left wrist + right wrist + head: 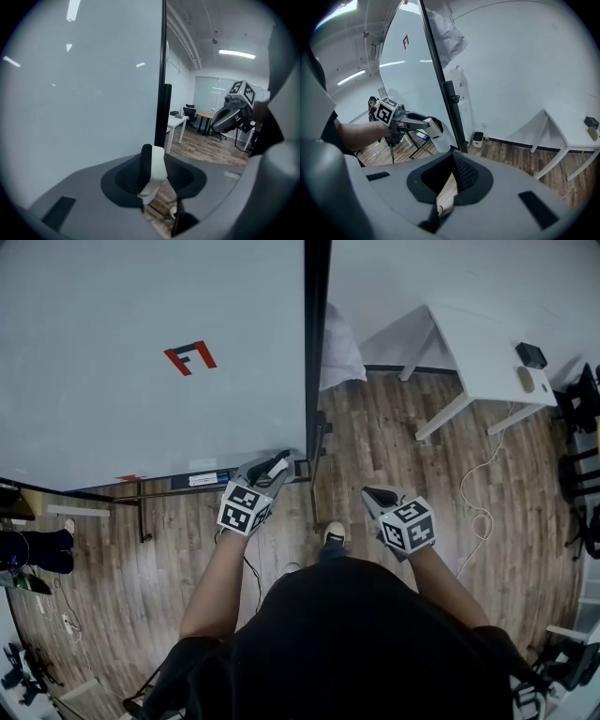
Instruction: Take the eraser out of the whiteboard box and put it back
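Observation:
The whiteboard (pixel 150 352) fills the left of the head view, with a ledge (pixel 169 489) along its lower edge. On the ledge sits a small blue-and-white box (pixel 208 478). My left gripper (pixel 281 461) is just right of that box, shut on the white-and-black eraser (pixel 277 470). In the left gripper view the eraser (pixel 153 169) stands upright between the jaws of the left gripper (pixel 152 180). The right gripper view shows the left gripper (pixel 433 125) holding it beside the board. My right gripper (pixel 375 495) hangs over the floor, shut and empty, its jaws (pixel 451 180) meeting at the tips.
A black stand post (pixel 317 352) edges the whiteboard, and a white cloth (pixel 339 348) hangs behind it. A white table (pixel 483 357) stands at the right, with a cable (pixel 476 512) trailing on the wooden floor. The person's shoe (pixel 333 535) is below. Office chairs (pixel 190 112) stand farther off.

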Motion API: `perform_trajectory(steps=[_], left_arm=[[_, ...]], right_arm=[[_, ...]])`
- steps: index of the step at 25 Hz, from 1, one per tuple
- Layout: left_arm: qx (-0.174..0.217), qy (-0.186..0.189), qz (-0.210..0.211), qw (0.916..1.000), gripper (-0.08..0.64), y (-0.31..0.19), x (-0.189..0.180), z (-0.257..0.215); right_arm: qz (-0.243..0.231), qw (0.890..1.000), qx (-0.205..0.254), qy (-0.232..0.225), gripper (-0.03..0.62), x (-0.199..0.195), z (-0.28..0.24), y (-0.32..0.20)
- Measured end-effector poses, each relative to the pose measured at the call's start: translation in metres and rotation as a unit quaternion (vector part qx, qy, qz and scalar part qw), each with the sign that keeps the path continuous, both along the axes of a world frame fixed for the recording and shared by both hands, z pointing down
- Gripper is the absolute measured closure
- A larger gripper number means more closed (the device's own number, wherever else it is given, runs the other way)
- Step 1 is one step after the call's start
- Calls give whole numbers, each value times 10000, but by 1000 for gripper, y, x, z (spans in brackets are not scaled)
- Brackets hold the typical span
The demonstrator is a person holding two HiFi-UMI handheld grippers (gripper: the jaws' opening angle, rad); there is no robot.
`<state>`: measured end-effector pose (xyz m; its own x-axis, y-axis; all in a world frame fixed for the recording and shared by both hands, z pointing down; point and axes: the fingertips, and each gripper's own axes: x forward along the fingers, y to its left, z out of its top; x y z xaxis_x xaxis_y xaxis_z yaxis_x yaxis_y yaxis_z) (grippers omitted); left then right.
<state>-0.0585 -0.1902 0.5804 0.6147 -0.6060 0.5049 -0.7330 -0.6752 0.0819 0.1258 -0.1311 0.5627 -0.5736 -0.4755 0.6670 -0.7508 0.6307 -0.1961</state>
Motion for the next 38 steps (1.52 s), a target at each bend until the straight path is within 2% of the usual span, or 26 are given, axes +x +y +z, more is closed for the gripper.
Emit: perform_trajectory(steps=[17, 26, 38], left_arm=[[-437, -45, -156, 9989, 407, -11, -1, 56], [-616, -193, -117, 9978, 407, -16, 2, 84], [-674, -215, 23, 9975, 405, -16, 6, 91]], right_arm=[[-20, 9998, -197, 65, 598, 7, 19, -16], [-25, 9997, -244, 95, 598, 7, 25, -22], [24, 9996, -259, 128, 598, 6, 26, -19]])
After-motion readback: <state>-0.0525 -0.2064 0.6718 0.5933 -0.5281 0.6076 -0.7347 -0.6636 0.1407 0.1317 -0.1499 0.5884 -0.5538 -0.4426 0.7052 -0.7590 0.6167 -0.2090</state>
